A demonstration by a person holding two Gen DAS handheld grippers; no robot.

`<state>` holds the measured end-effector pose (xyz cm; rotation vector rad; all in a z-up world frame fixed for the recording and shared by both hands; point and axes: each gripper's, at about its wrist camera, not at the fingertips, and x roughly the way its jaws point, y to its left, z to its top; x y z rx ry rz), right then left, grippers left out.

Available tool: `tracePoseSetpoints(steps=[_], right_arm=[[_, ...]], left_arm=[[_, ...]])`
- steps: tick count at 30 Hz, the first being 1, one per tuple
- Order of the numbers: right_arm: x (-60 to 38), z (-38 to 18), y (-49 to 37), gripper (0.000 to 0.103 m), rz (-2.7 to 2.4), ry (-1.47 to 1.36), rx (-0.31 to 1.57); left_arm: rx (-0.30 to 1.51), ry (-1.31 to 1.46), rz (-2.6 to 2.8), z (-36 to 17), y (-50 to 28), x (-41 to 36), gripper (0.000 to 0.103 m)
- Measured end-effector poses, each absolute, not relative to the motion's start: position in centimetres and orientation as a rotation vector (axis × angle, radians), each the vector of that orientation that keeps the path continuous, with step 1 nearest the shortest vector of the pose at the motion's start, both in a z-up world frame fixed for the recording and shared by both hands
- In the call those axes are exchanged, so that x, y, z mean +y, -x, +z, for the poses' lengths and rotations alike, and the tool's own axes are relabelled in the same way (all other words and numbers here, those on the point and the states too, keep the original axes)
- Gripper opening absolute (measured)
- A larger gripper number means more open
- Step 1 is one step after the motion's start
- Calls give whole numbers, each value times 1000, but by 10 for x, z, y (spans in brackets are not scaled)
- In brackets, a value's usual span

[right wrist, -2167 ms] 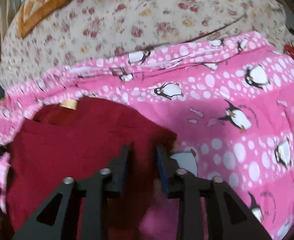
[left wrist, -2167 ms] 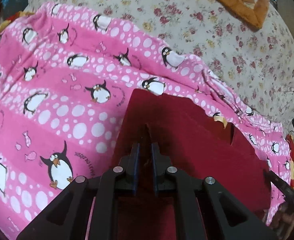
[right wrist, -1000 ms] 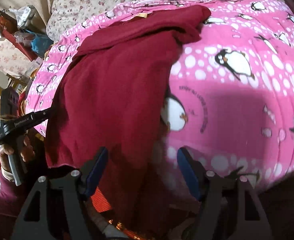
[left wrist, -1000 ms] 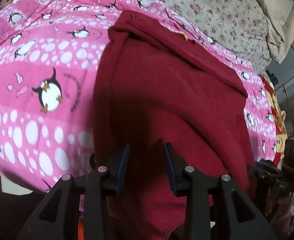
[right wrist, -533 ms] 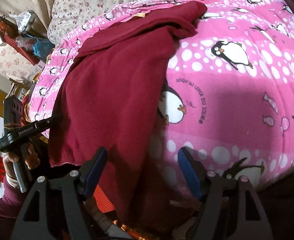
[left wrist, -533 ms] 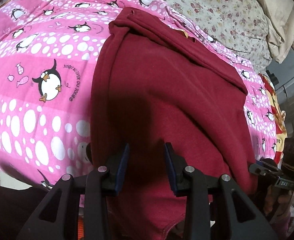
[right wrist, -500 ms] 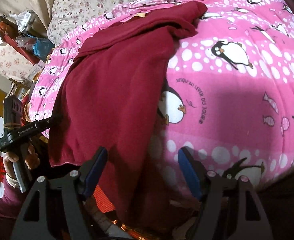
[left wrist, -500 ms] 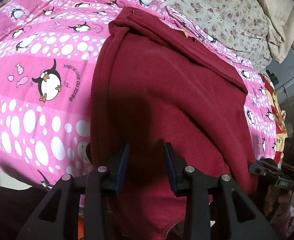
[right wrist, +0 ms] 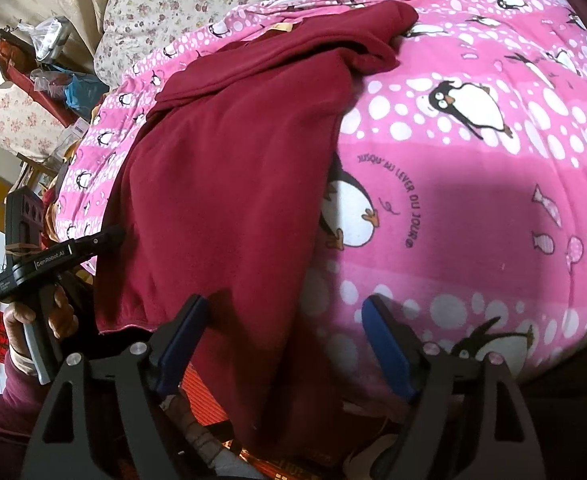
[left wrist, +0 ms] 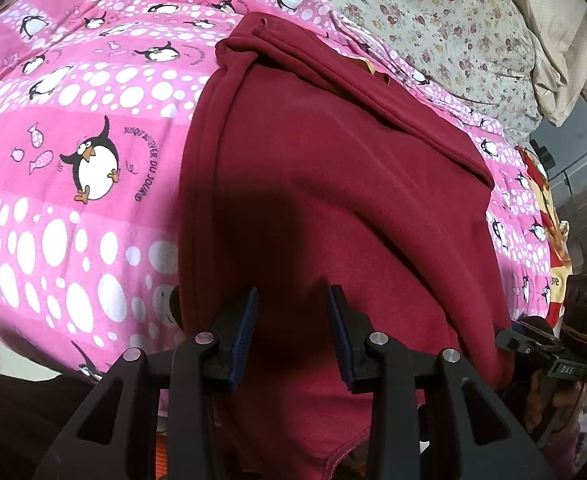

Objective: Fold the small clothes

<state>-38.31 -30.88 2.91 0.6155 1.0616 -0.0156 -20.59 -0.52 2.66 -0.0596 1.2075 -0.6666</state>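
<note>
Nearest in the left wrist view, the left claw (left wrist: 293, 300) hangs over the near part of the dark red garment (left wrist: 333, 200), its two blue pads a little apart with nothing pinched between them; the cloth lies below the gap, released. In the right wrist view the right claw (right wrist: 283, 320) stands wide and its jaws are opening; the garment's right edge runs under the gap, but the pads (right wrist: 181, 340) do not press on it.

The garment lies on the pink penguin blanket (left wrist: 73, 140) of the bed, running from six o'clock up toward twelve. Its near hem (right wrist: 121, 326) hangs over the bed's near edge at about seven o'clock in the right view. The left side edge is a doubled fold, straight from six to eleven o'clock in the left view. At the far end the cloth is bunched into a thick roll (right wrist: 373, 40) lying across from ten to one o'clock.

Bare blanket lies open at nine o'clock of the garment in the left view and at three o'clock in the right view. Beyond the blanket's far edge is a flowered sheet (left wrist: 433, 12). At eight o'clock in the right view, a hand (right wrist: 33, 316) grips the other tool's handle beside the bed.
</note>
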Motion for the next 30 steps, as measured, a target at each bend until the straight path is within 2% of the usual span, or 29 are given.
tracePoseSetpoints(steps=[30], right_arm=[[-306,27,381,89,-16,-614,1062]], left_arm=[[1206,54,-667,27,207,-5,14]])
